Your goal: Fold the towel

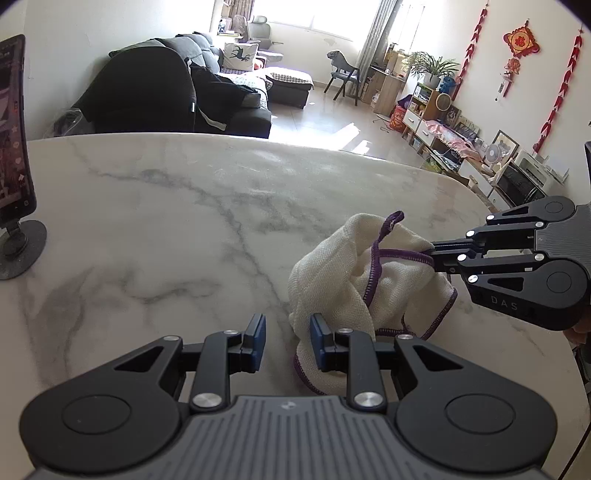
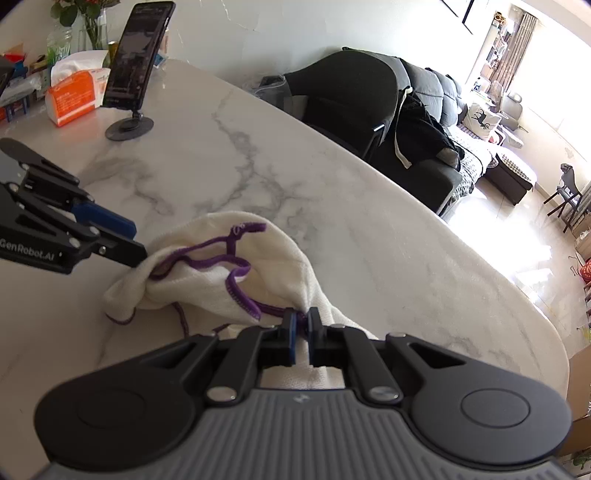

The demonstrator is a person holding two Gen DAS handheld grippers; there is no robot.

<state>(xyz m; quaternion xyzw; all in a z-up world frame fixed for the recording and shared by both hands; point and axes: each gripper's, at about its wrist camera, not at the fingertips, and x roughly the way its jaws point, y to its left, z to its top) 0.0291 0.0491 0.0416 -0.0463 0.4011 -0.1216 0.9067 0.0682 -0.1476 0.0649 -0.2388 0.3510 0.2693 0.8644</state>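
A crumpled cream towel (image 1: 369, 280) edged in purple stitching lies bunched on a white marble table (image 1: 155, 221), near the table's right-hand end as the left wrist camera sees it. The right gripper (image 2: 300, 321) has its fingers pressed together on a fold of the towel's purple hem, the cloth lifted slightly into a peak at the pinch. The left gripper (image 1: 288, 334) hovers just beside the towel's near edge with its blue-padded fingers (image 1: 258, 341) parted; the cloth sits against the outer side of one finger, and nothing is between the pads. At the far left of the table, a dark smartphone (image 2: 138, 51) stands tilted on a round-based stand (image 2: 129, 129), next to an orange tissue box (image 2: 72, 98) and a glass vase of greenery (image 2: 92, 26). Beyond the table, a dark sofa (image 1: 177, 96) draped with black clothing fills the sunlit living room, with red hanging decorations (image 1: 521, 42) on the right wall.
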